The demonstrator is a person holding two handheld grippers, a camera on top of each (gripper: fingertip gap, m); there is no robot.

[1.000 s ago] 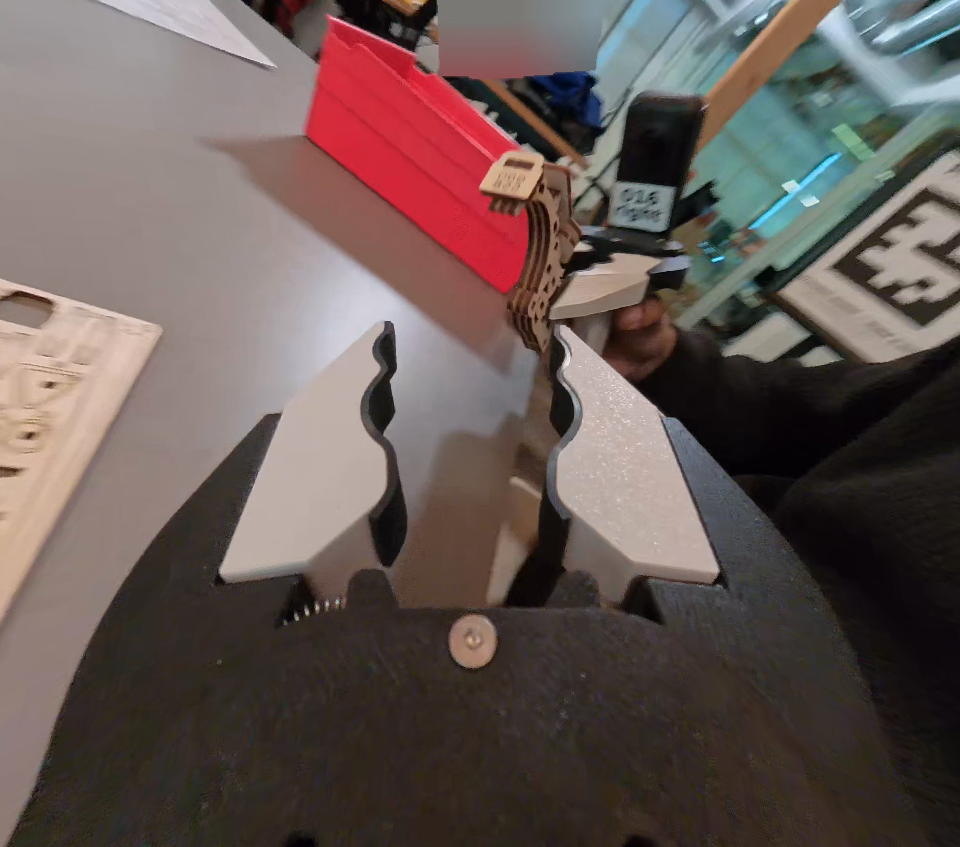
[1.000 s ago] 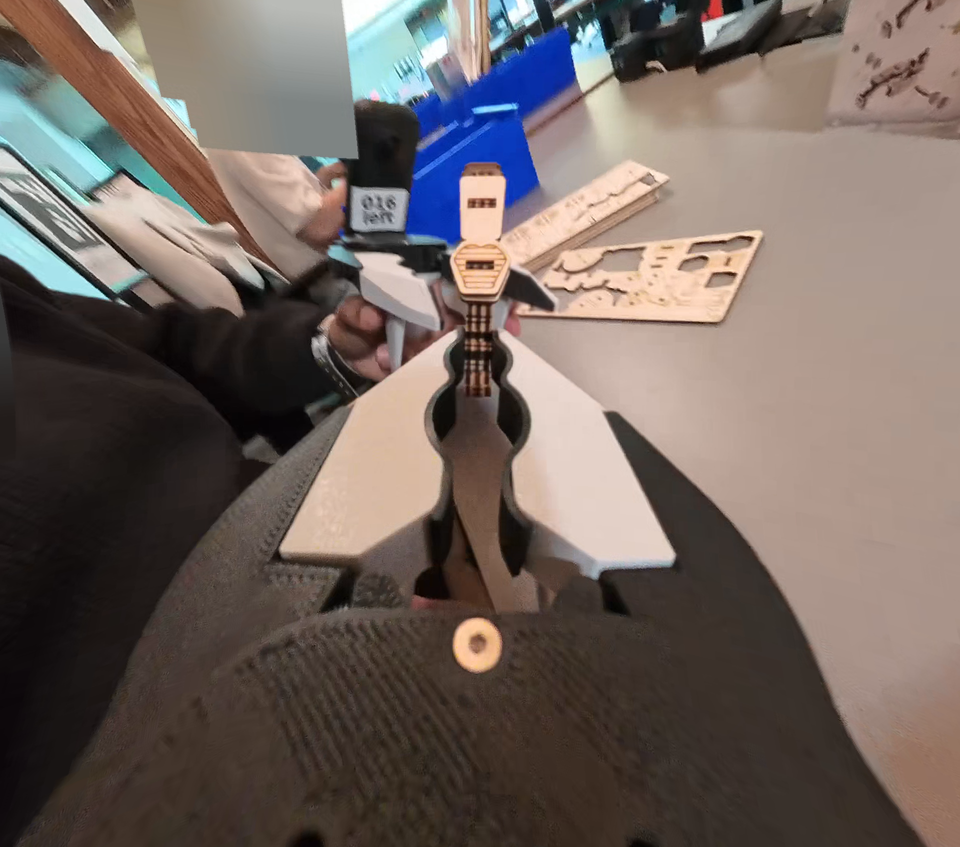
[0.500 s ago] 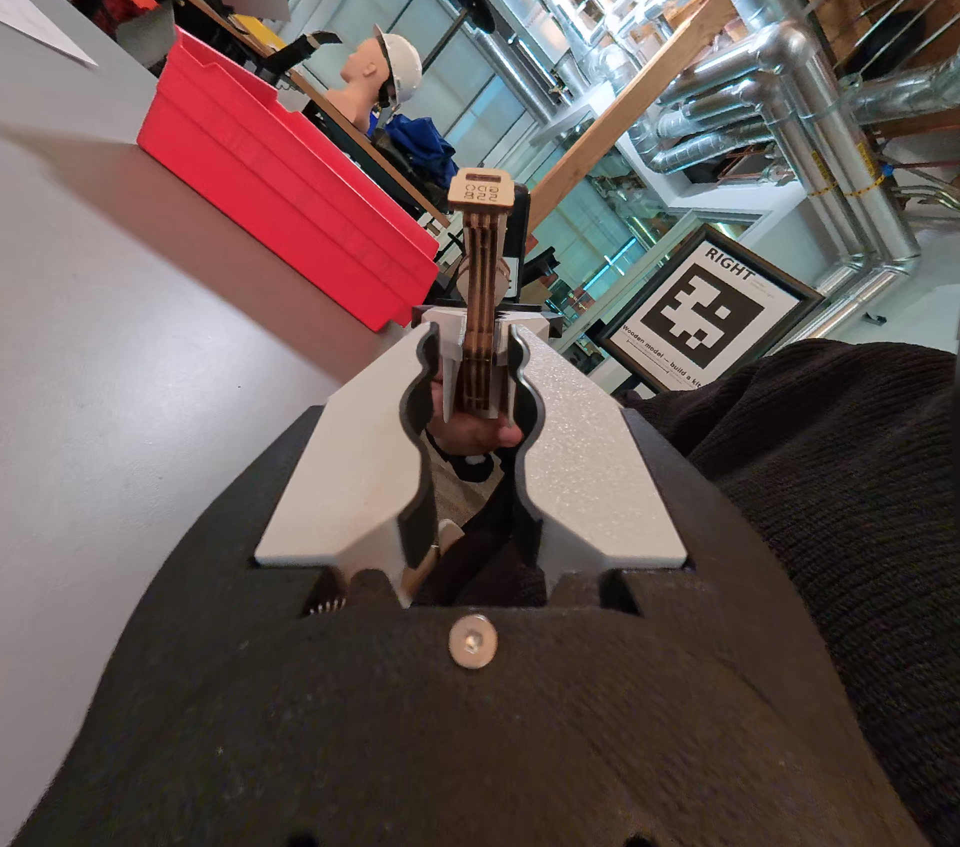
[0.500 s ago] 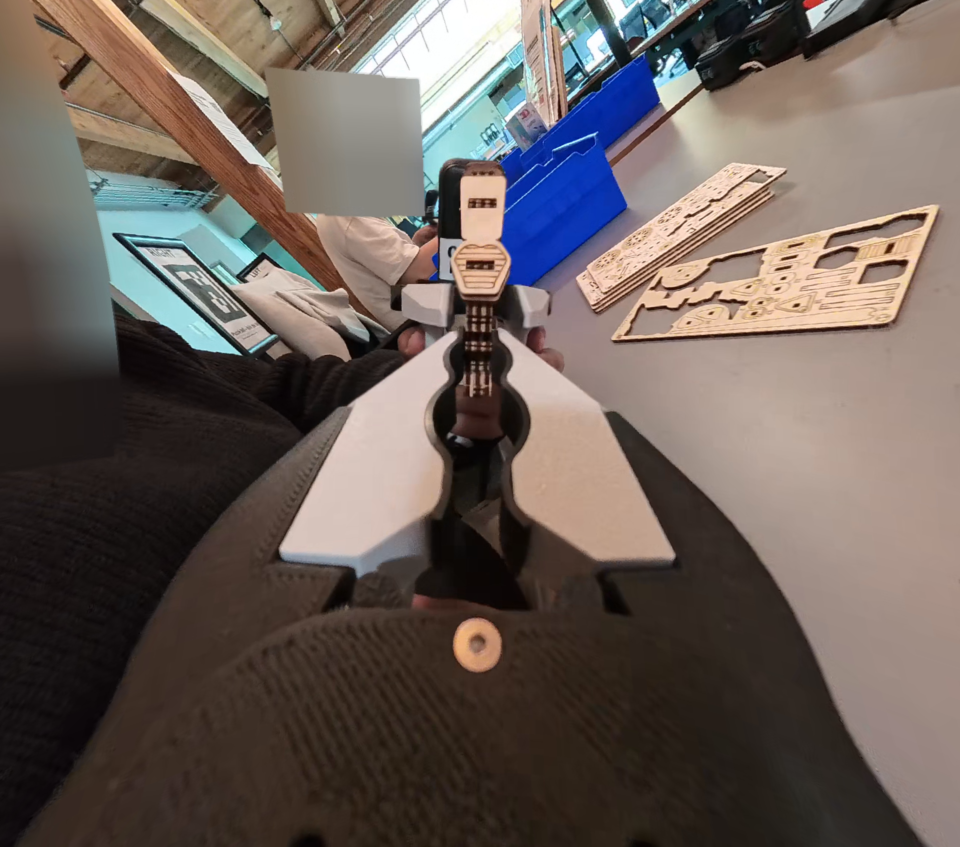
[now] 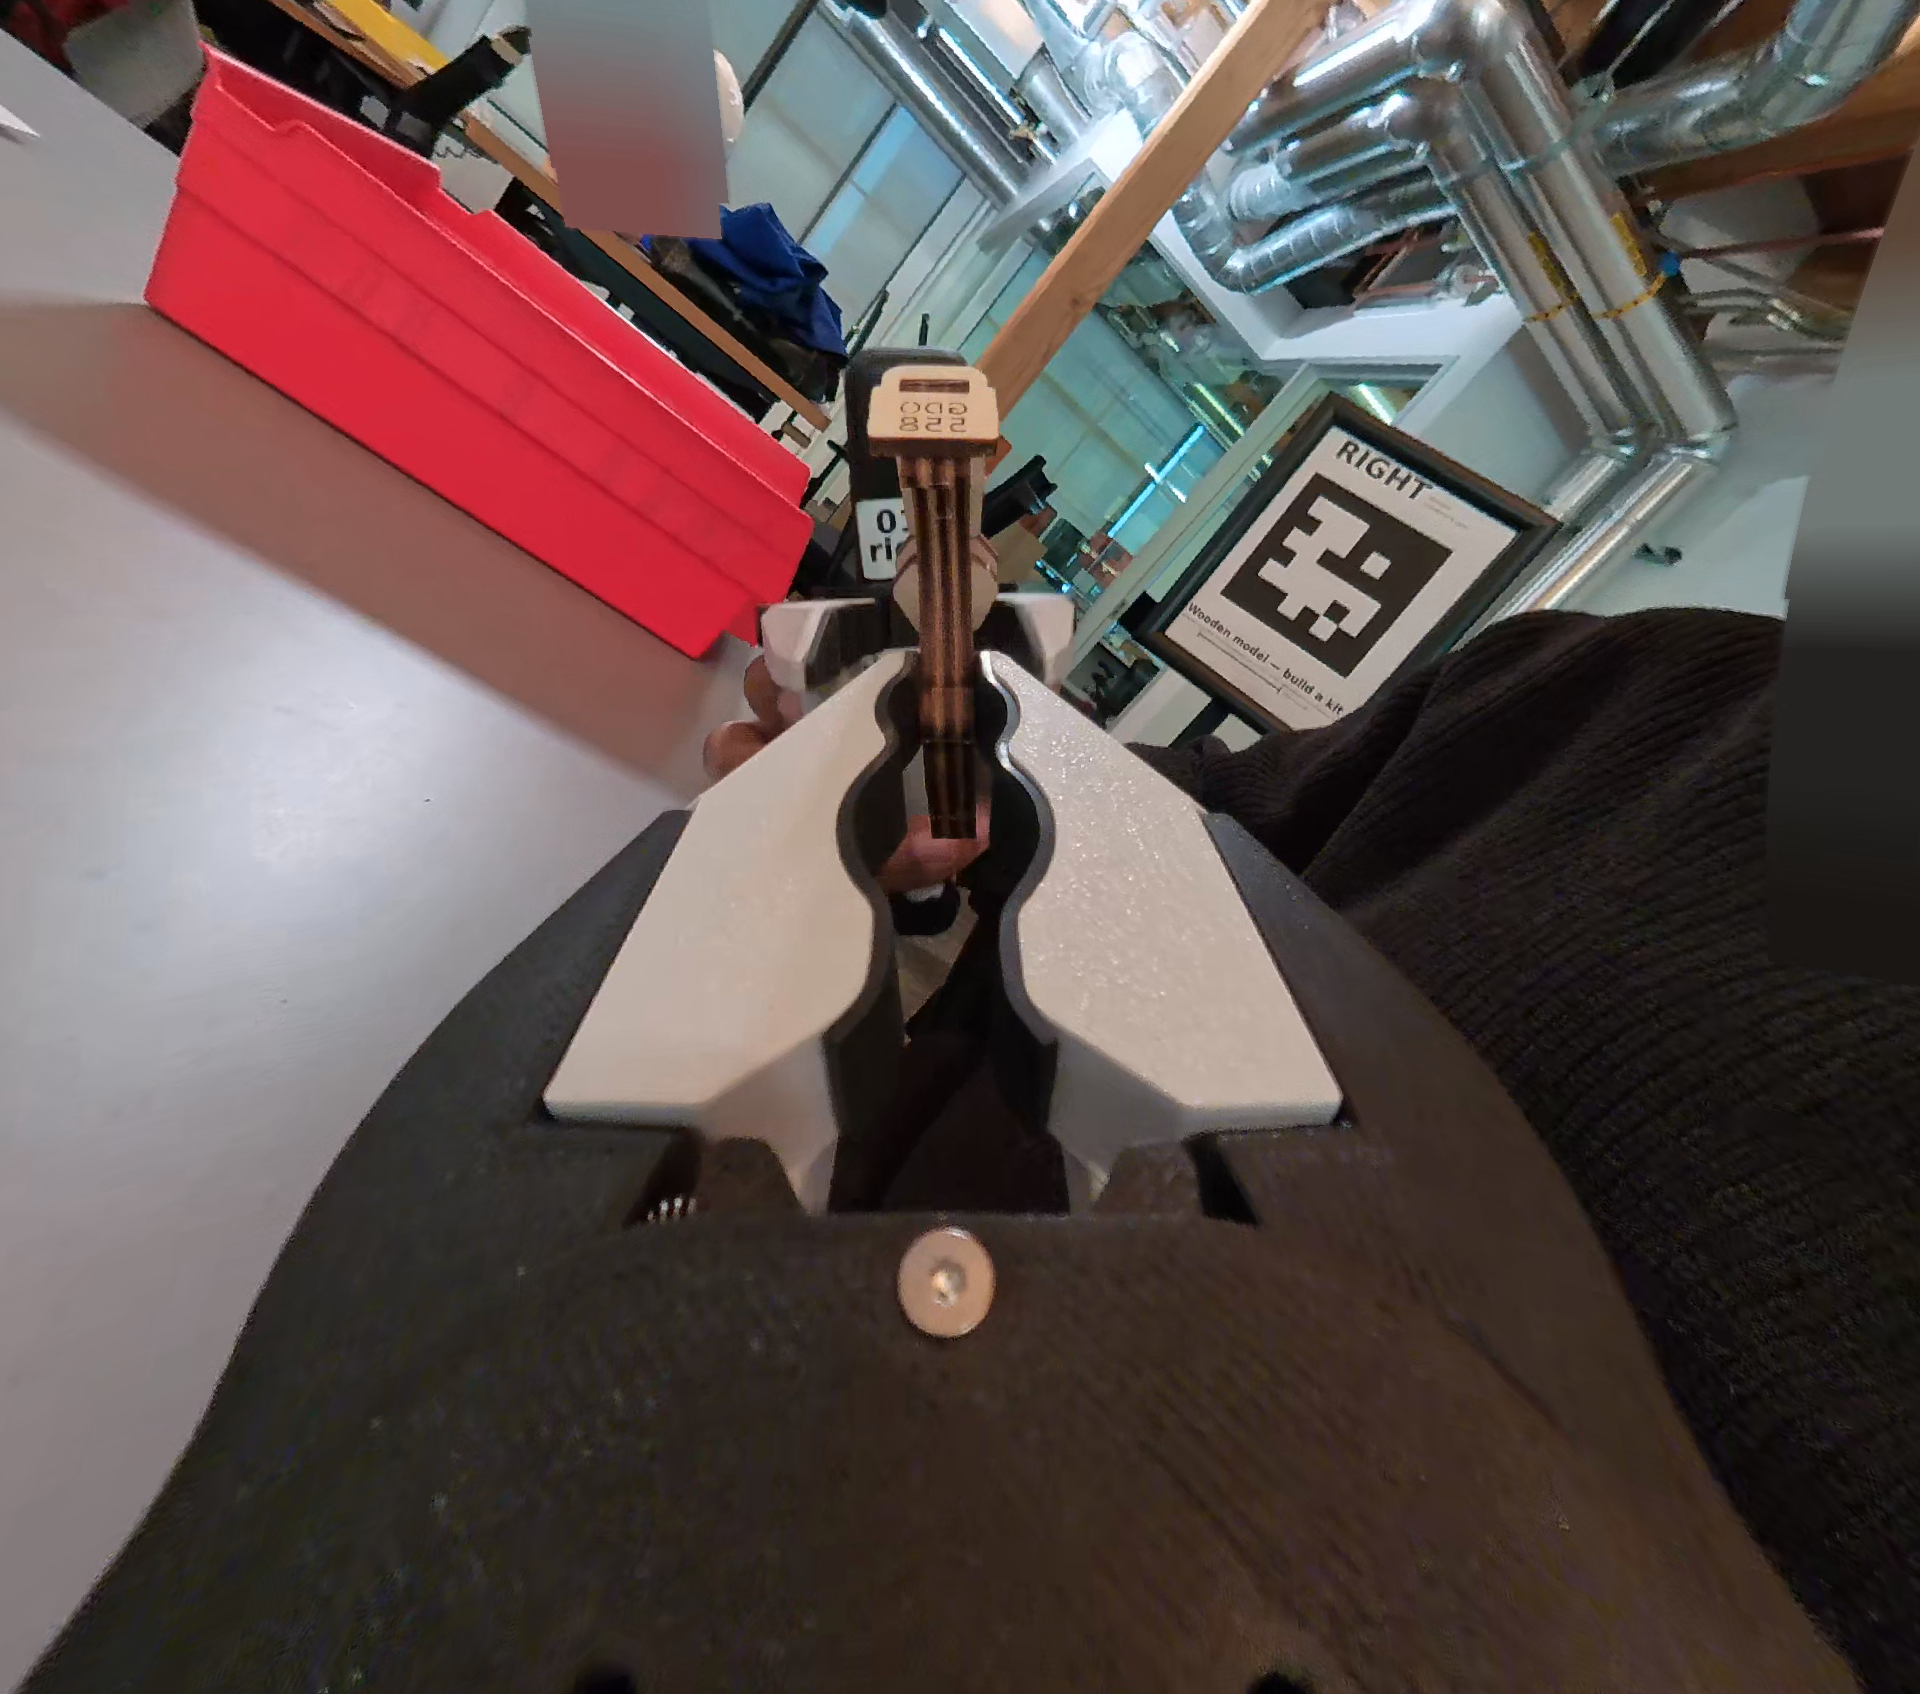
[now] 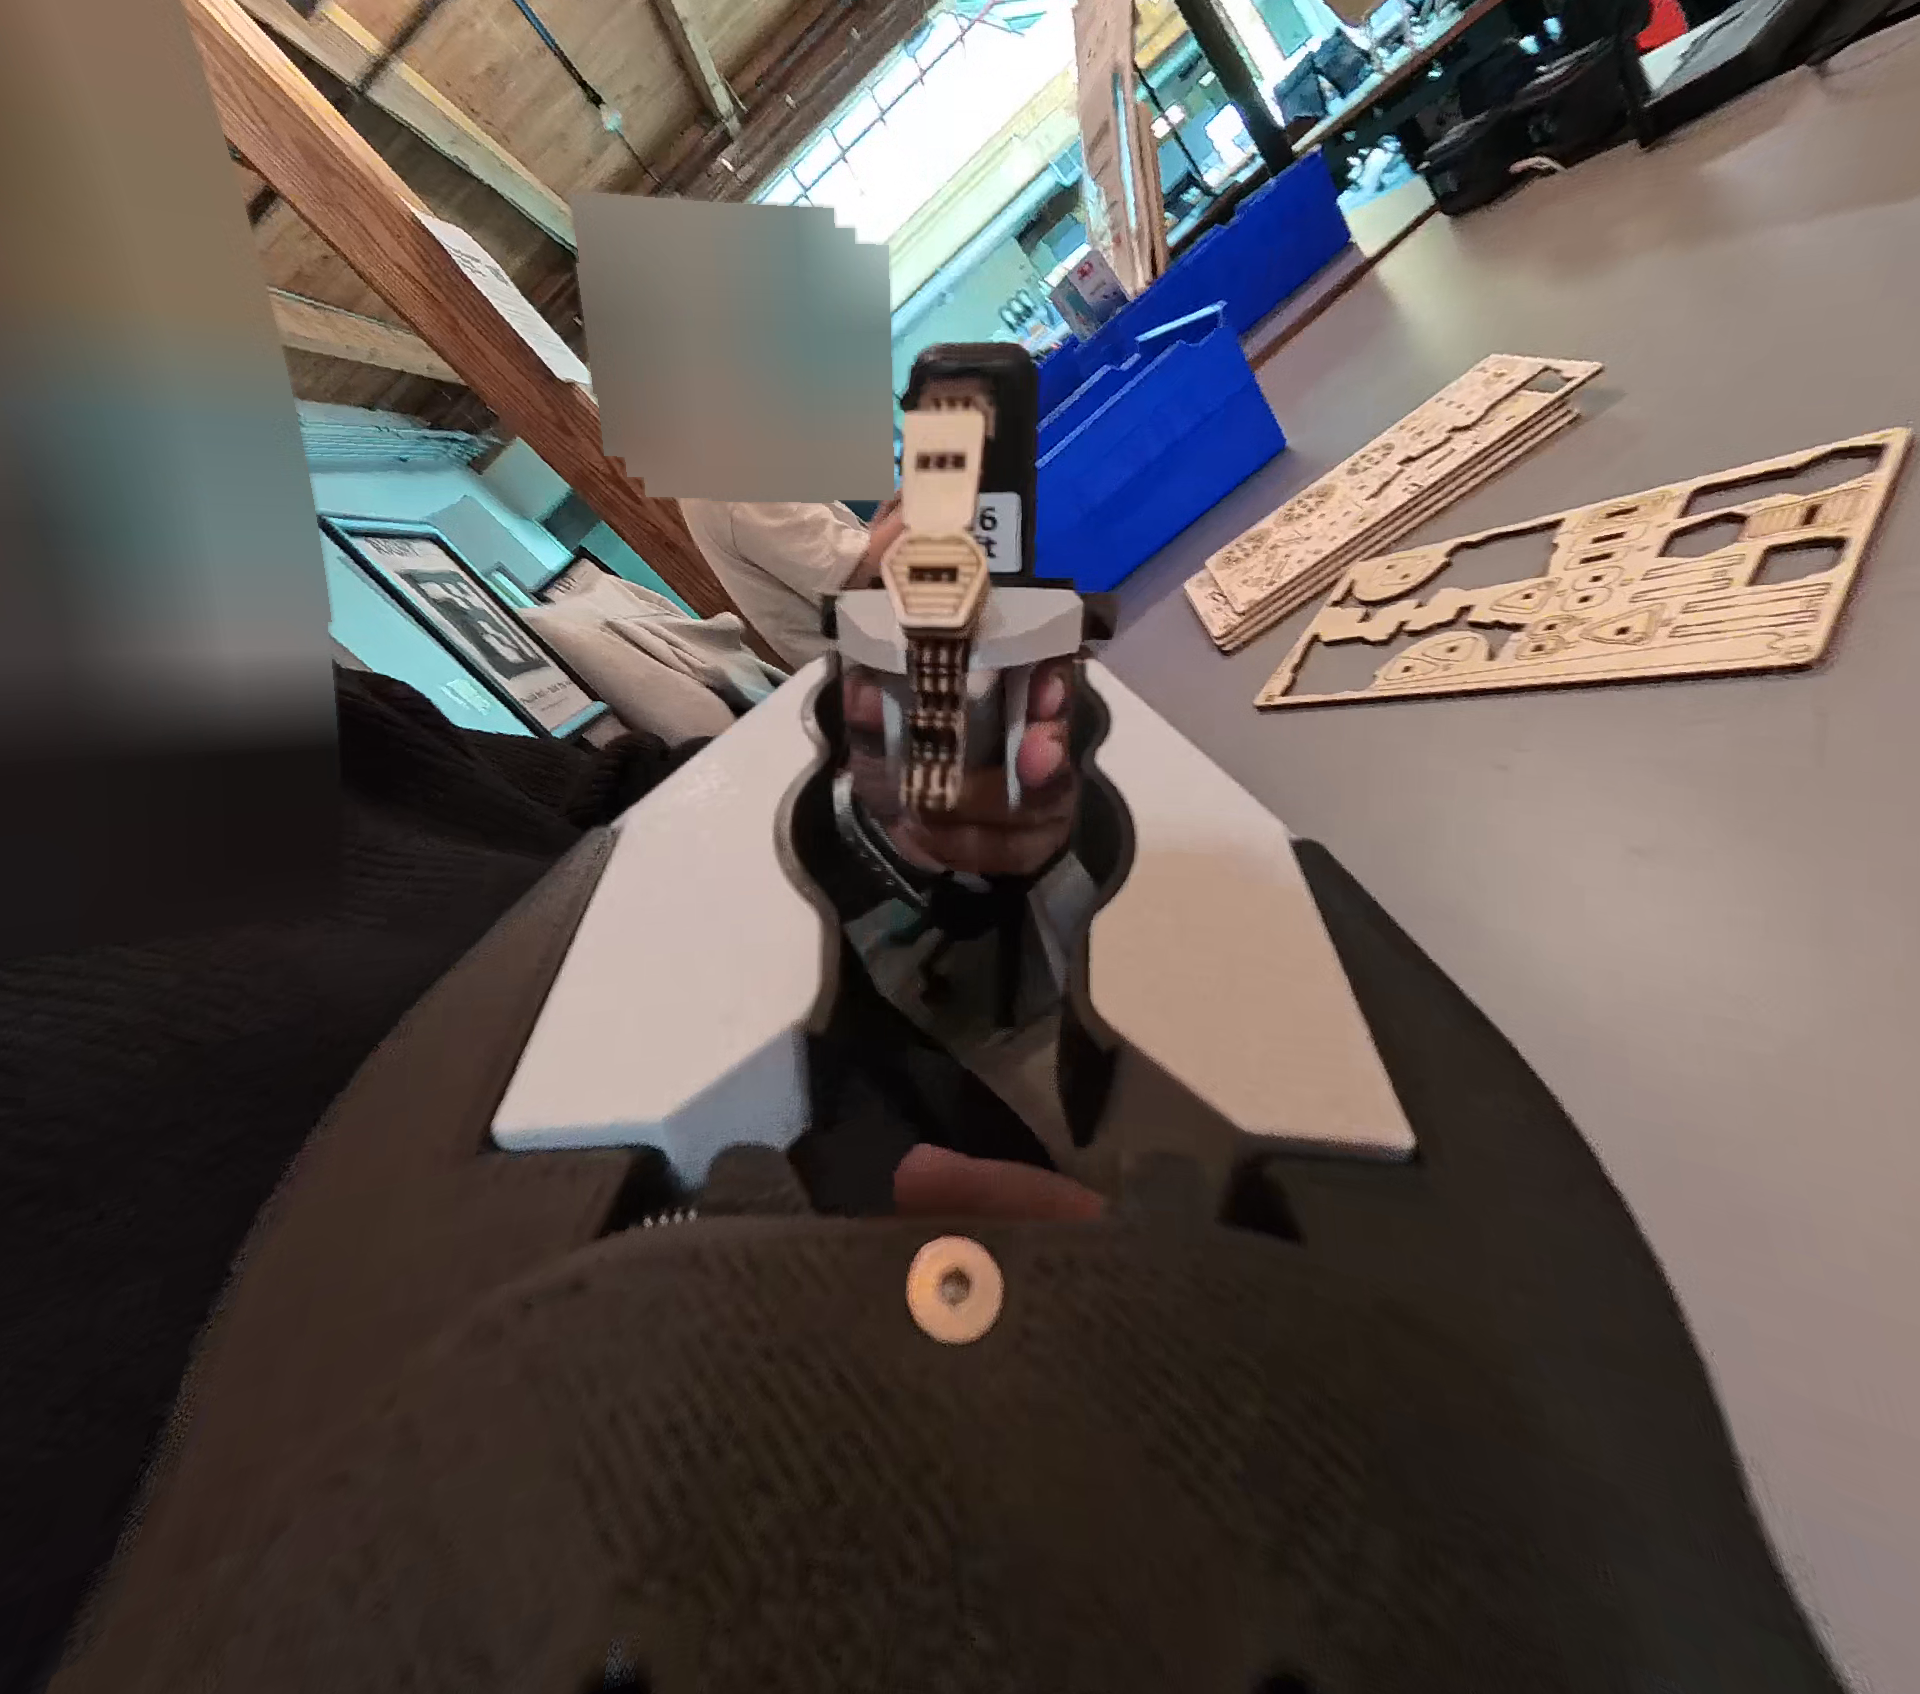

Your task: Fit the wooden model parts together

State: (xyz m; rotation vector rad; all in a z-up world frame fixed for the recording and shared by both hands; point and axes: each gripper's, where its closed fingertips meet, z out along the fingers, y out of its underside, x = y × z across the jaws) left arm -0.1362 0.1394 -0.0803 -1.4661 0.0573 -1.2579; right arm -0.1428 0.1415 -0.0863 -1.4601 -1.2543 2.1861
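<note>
A slim layered wooden model (image 5: 940, 564) with a flat cap on top stands upright between the two grippers, above the grey table (image 5: 260, 761). My left gripper (image 5: 948, 688) is shut on its lower edge. My right gripper (image 6: 951, 688) faces it from the other side with its jaws spread; the model (image 6: 935, 595) sits in the gap with space on both sides. In the left wrist view the right gripper's grey fingers (image 5: 790, 647) stand apart either side of the model. In the right wrist view the left gripper's fingers (image 6: 862, 636) clamp the model. A hand shows behind each gripper.
A red bin (image 5: 447, 366) stands on the table at the left of the left wrist view. Blue bins (image 6: 1153, 449), a stack of wooden sheets (image 6: 1392, 491) and a single punched-out sheet (image 6: 1600, 574) lie at the right. A framed marker poster (image 5: 1340, 574) stands behind. Dark sleeves fill the sides. The grippers are tip to tip, or close to it.
My left gripper has swung in and shut on the model. My right gripper, shut on it before, has opened its jaws. Both grippers have tilted upward.
</note>
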